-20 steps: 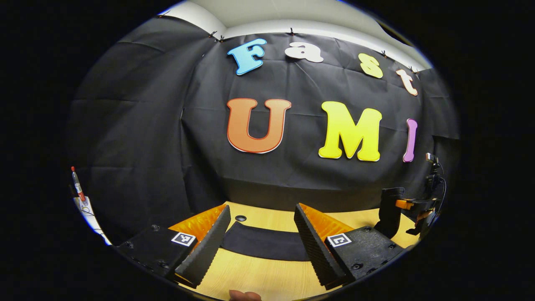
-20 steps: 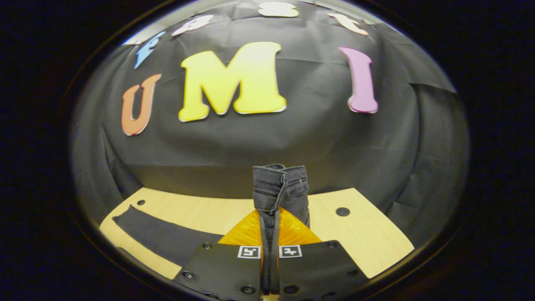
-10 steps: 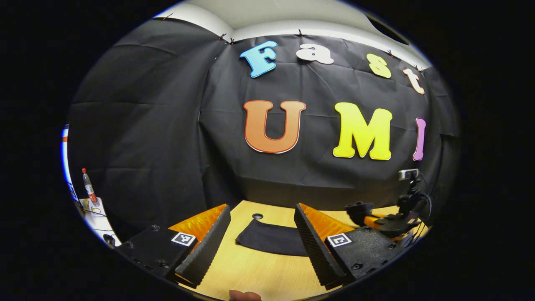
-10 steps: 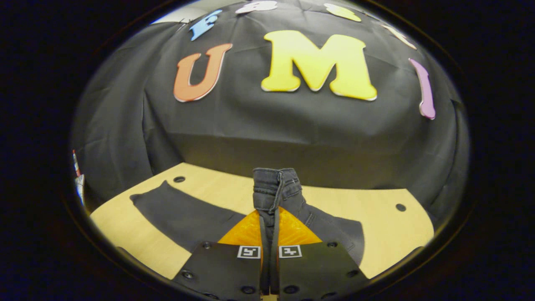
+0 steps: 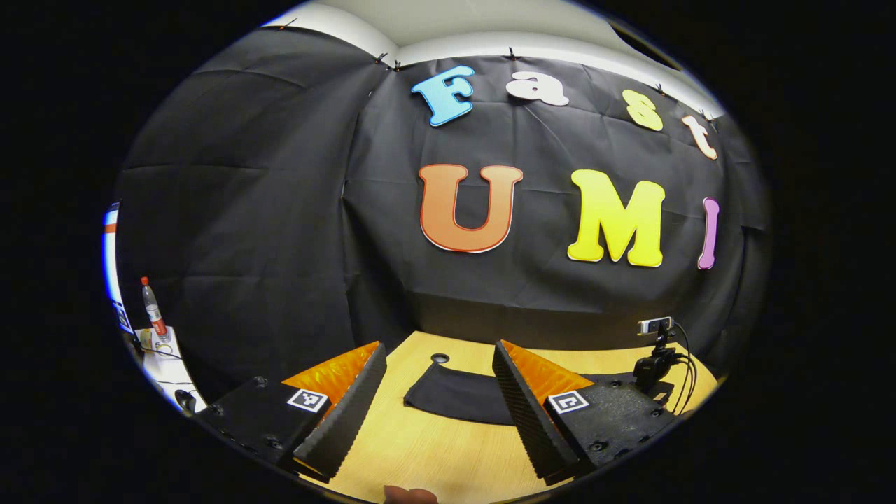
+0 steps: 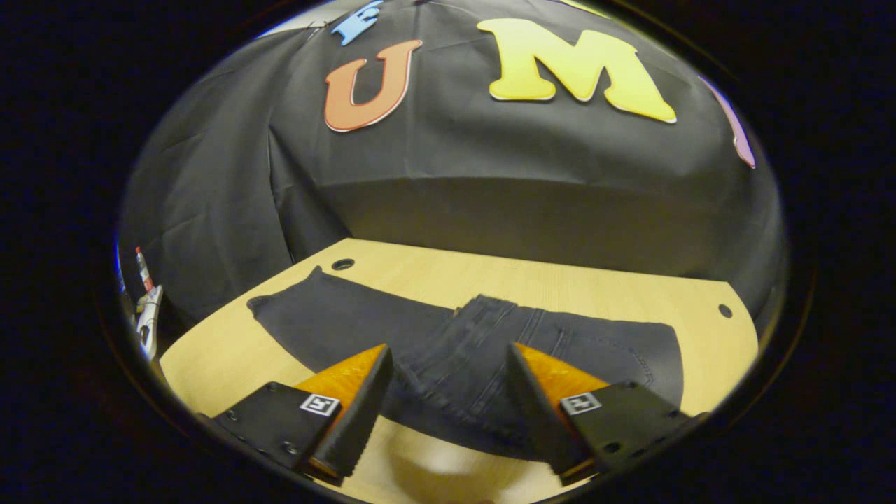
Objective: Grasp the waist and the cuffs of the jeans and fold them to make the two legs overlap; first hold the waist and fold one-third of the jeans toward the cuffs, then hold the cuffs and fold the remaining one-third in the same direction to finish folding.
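Observation:
Dark jeans [image 6: 602, 343] lie flat on the wooden table [image 6: 560, 280]. Their waist part [image 6: 455, 371] is folded over onto the legs, and the cuff end [image 6: 294, 311] reaches toward the left. My right gripper [image 6: 449, 348] is open just above the folded waist, which lies between its fingers without touching them. In the left gripper view the cuff end of the jeans [image 5: 455, 395] lies on the table [image 5: 434, 448] a little ahead. My left gripper [image 5: 439, 350] is open and holds nothing.
The table has round holes near its far corners [image 6: 343, 264] [image 6: 725, 311]. A small camera with cables on a black mount [image 5: 654, 346] stands at the table's right side. A bottle [image 5: 150, 308] stands off the table at far left.
My right gripper has opened and let go of the waist, which now lies folded on the legs. It has tipped down toward the table. The left gripper has barely moved.

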The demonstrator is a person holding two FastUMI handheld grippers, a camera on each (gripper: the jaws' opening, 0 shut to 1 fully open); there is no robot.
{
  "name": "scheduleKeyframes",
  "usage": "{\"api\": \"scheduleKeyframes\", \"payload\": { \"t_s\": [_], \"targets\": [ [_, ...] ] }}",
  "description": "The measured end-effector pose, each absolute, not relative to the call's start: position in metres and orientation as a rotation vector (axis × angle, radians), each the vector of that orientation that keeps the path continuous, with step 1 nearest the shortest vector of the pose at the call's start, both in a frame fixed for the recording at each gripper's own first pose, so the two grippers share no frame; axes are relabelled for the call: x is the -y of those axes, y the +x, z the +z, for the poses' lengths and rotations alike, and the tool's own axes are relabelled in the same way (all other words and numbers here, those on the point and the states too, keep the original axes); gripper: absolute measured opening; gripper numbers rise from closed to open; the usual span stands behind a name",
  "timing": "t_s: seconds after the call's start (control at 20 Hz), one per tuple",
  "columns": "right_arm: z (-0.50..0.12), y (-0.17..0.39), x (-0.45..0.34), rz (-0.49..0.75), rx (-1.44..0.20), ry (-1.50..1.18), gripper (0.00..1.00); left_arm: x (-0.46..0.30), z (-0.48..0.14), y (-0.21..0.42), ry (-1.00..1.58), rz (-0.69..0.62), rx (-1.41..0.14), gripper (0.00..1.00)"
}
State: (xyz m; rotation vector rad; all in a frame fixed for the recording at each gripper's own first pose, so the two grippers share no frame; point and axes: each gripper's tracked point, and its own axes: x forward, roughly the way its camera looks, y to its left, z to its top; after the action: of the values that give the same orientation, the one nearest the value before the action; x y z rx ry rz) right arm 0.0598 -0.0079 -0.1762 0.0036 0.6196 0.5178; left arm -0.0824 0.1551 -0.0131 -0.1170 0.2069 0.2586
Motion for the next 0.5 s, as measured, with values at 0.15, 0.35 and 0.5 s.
{"api": "scheduleKeyframes", "payload": {
  "t_s": [0.15,0.35,0.5],
  "targets": [
    [-0.149,0.066,0.012,0.523,-0.563,0.01,1.0,-0.154,-0.03,-0.072,-0.183,0.242,-0.229,0.98],
    [-0.091,0.084,0.043,0.497,-0.436,0.017,0.99,-0.143,-0.078,-0.047,-0.448,0.201,-0.309,0.98],
    [-0.032,0.1,0.089,0.44,-0.332,0.002,0.98,-0.144,-0.133,-0.022,-0.764,0.202,-0.398,0.99]
  ]
}}
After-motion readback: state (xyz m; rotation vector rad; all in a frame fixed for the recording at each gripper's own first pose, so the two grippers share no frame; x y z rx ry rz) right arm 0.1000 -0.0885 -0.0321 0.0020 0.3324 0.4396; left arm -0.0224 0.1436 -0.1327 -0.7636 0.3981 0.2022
